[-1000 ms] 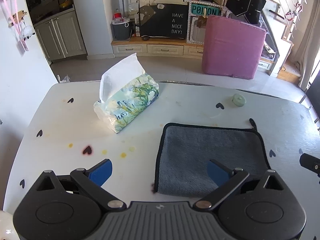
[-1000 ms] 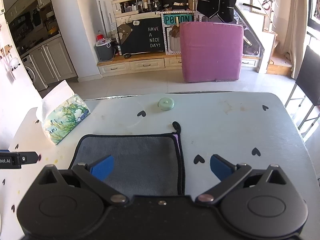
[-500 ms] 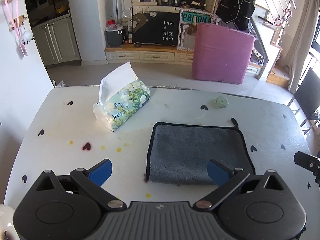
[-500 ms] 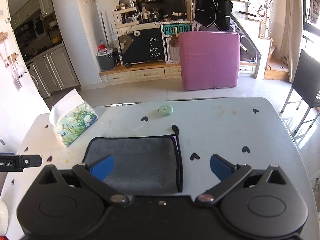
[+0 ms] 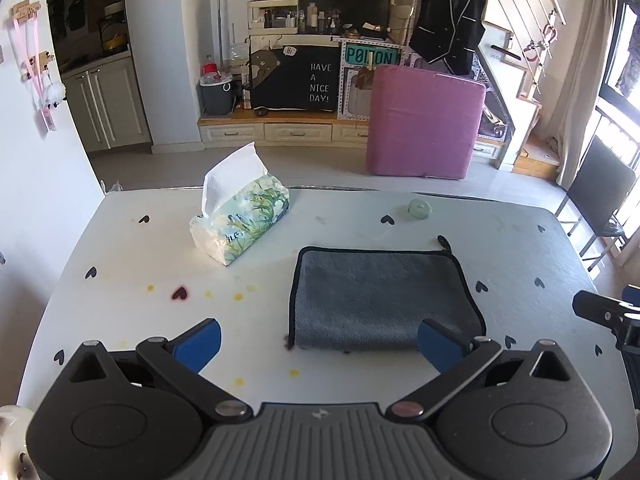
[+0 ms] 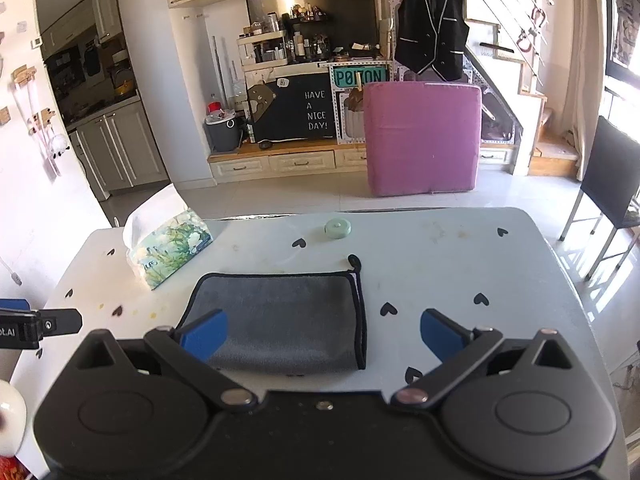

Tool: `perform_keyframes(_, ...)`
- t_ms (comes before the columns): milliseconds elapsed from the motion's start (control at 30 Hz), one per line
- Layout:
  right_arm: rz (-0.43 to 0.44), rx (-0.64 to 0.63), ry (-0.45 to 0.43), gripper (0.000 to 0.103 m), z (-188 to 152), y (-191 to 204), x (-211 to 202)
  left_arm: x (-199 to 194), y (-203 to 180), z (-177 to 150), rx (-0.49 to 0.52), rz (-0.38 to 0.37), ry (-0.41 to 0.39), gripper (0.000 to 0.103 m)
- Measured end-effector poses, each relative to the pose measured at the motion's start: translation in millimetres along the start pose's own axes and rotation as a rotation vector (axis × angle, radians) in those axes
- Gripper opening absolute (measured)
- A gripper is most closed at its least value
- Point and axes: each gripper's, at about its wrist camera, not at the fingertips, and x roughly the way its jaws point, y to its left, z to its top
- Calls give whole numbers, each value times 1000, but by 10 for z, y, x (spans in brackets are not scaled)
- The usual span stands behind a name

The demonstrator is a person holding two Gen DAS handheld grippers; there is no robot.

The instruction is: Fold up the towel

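White table [image 5: 132, 312] dotted with hearts fills both views. Left gripper [image 5: 318, 340] hangs spread wide, empty; right gripper [image 6: 323, 334] equally spread, gripping nothing. Between them the grey towel [image 5: 380, 296] lies flat, folded, black-edged, mid-table.

Towel [image 5: 380, 296] grey w/ black edging. Table [image 5: 120, 248] white w/ small black hearts, yellow spots. Tissue pack [image 5: 244, 220] green floral; gripper pads [image 5: 198, 342] blue.

Home: kitchen cabinets [image 5: 106, 108], staircase [image 6: 520, 92]
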Motion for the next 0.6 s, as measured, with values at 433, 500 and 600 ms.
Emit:
perform_keyframes(433, 16, 8, -11, 103, -227, 48, -376, -374, 6, -271, 10, -30, -30, 103)
perform_keyframes(500, 25, 15, -12, 103, -266, 41, -433, -414, 10, -305, 12, -32, -35, 103)
perform_keyframes(600, 36, 21, -13, 103, -332, 30, -510, -468, 26, -366, 10, -45, -39, 103)
